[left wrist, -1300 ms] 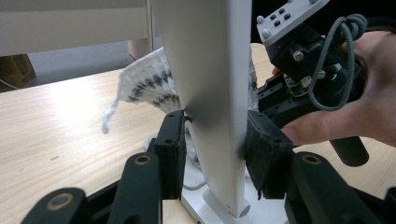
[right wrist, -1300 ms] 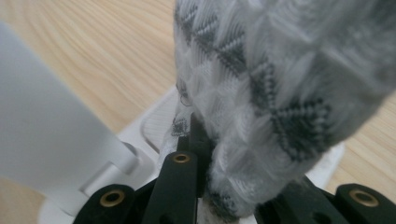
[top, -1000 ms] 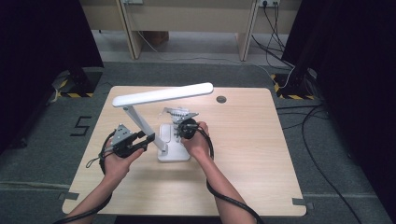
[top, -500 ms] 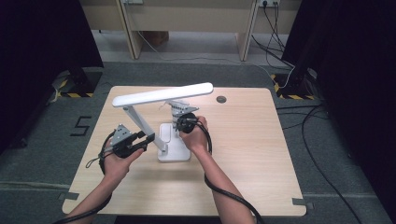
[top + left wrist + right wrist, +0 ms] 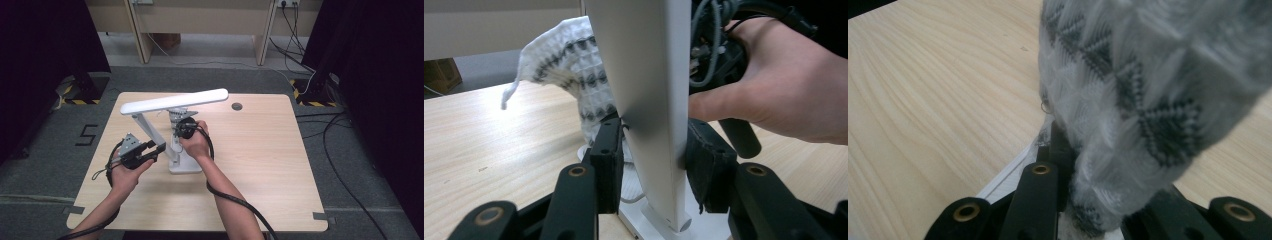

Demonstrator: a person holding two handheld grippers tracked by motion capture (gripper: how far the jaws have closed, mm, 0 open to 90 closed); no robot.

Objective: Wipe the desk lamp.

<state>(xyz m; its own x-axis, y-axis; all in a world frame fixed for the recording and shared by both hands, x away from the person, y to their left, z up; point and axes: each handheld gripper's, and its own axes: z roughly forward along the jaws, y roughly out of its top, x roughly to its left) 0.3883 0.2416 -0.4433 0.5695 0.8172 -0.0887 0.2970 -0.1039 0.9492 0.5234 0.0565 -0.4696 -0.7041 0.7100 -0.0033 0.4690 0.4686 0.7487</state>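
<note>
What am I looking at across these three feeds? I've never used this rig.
A person works at a table with a handheld two-jaw gripper in each hand. One camera looks down from above; the other two ride on the grippers, looking along their black jaws. On the table stands a white desk lamp. The left gripper is closed on the lamp's arm. The right gripper is closed on a white-and-grey cloth, held beside the lamp's base.
</note>
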